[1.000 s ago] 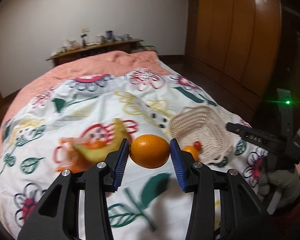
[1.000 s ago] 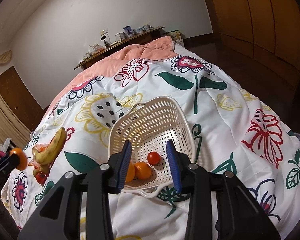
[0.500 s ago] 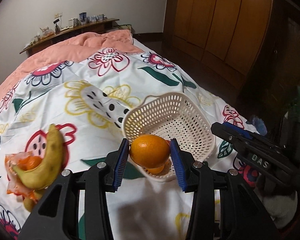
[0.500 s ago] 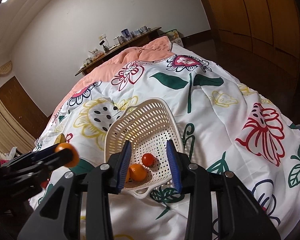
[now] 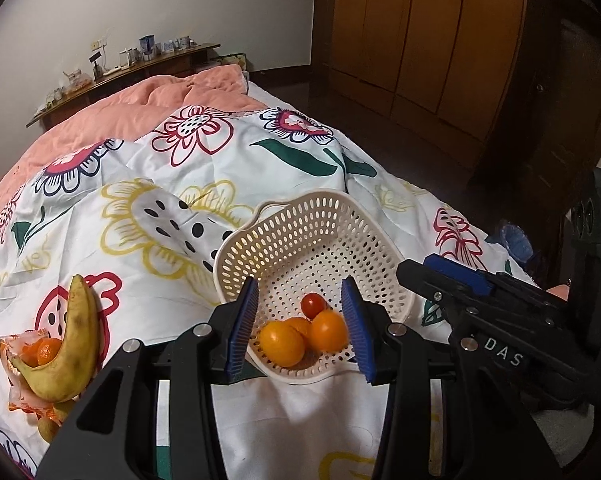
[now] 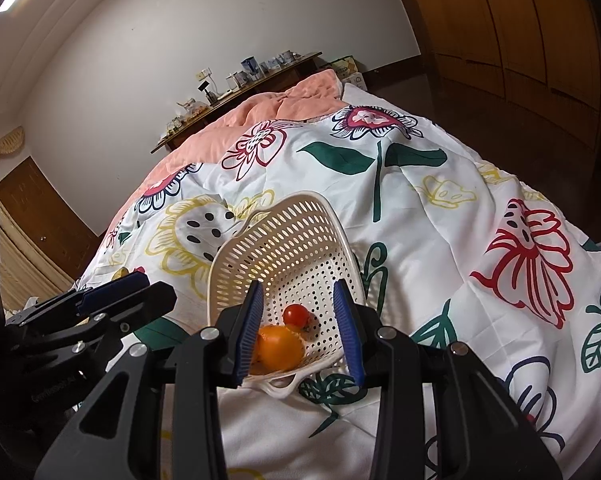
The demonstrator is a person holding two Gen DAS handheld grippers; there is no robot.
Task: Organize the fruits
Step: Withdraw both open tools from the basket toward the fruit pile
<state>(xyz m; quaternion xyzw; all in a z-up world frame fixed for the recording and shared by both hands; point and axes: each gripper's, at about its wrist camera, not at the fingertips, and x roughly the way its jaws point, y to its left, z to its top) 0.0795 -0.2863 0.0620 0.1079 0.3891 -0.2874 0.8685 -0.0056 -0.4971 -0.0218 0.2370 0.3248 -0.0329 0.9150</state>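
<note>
A cream perforated basket sits on the flowered quilt and holds three oranges and a red tomato. The biggest orange lies at the basket's near edge. My left gripper hangs just above that edge; its jaws are opening and the blue pads touch no fruit. In the right wrist view the basket shows an orange and the tomato. My right gripper hovers open and empty over the basket's near rim. A banana lies to the left.
Under the banana lies an orange bag with small oranges, and a yellowish fruit sits below it. A pink blanket covers the far bed. A shelf with cups lines the wall, and wooden wardrobes stand to the right.
The left gripper swung right from the banana to the basket with the orange. Its jaws have widened, and the orange now lies in the basket. The right gripper stayed put.
</note>
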